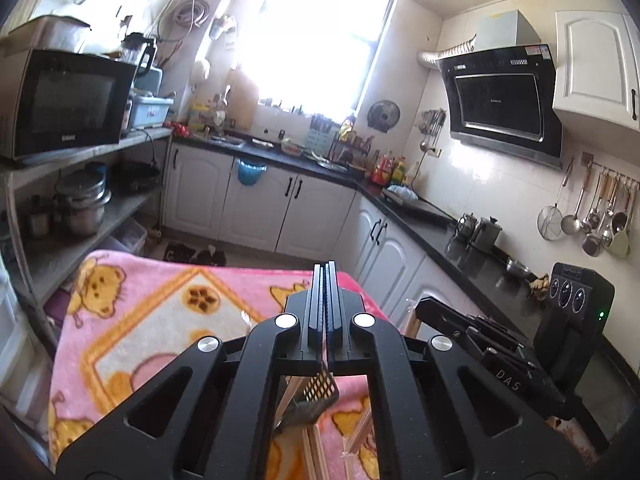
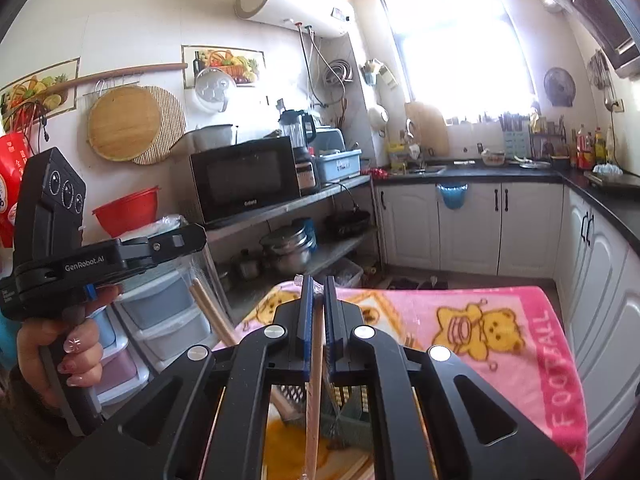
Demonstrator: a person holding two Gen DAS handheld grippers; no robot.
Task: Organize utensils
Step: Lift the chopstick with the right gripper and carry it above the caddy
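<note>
My left gripper [image 1: 328, 270] is shut and held above a table under a pink cartoon blanket [image 1: 160, 320]. From the right wrist view, wrapped chopsticks [image 2: 212, 312] hang in a clear sleeve under the left gripper [image 2: 192, 238]. My right gripper [image 2: 318, 280] is shut on a single wooden chopstick [image 2: 316, 360] with clear plastic at its top. Below both grippers stands a dark slotted utensil holder [image 1: 320, 394] [image 2: 352, 404], mostly hidden by the gripper frames. Loose chopsticks [image 1: 316, 456] lie on the blanket beside it. The right gripper [image 1: 420, 306] sits close on the left gripper's right.
A shelf with a microwave [image 1: 68, 100] and pots stands left of the table. A black counter [image 1: 480, 264] over white cabinets runs along the right and back. Plastic drawers [image 2: 160, 320] stand by the table corner. A hand [image 2: 76, 344] grips the left gripper's handle.
</note>
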